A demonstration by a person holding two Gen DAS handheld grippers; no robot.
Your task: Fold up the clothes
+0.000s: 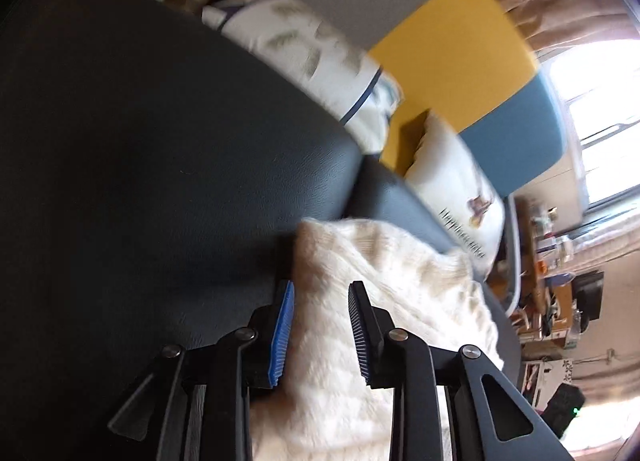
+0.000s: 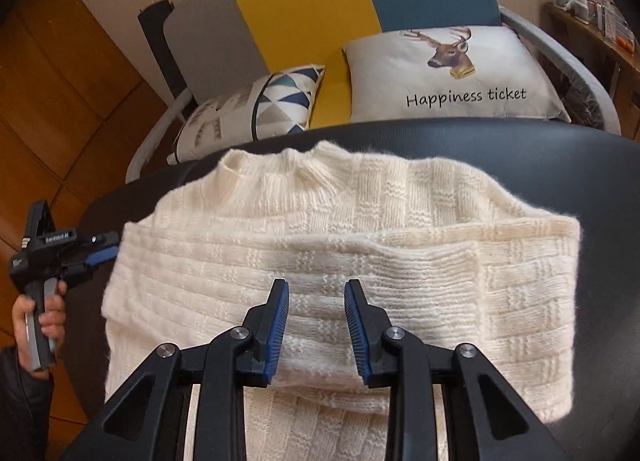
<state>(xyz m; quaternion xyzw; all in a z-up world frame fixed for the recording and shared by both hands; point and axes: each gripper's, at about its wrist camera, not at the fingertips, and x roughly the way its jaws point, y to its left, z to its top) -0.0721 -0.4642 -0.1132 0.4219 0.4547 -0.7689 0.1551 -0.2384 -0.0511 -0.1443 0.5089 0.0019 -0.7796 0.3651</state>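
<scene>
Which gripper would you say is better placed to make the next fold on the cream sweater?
Probably the right gripper: it hangs open over the sweater, facing its folded-over sleeve. The left gripper sits beside the sweater's left edge, over the dark surface.

Bare black counter (image 2: 560, 165) was left open right of the cream sweater (image 2: 340, 245). The far edge was blocked by two cushions (image 2: 452, 77), and the left side was taken by the left hand-held gripper (image 2: 100, 253), just beside the knit.
</scene>
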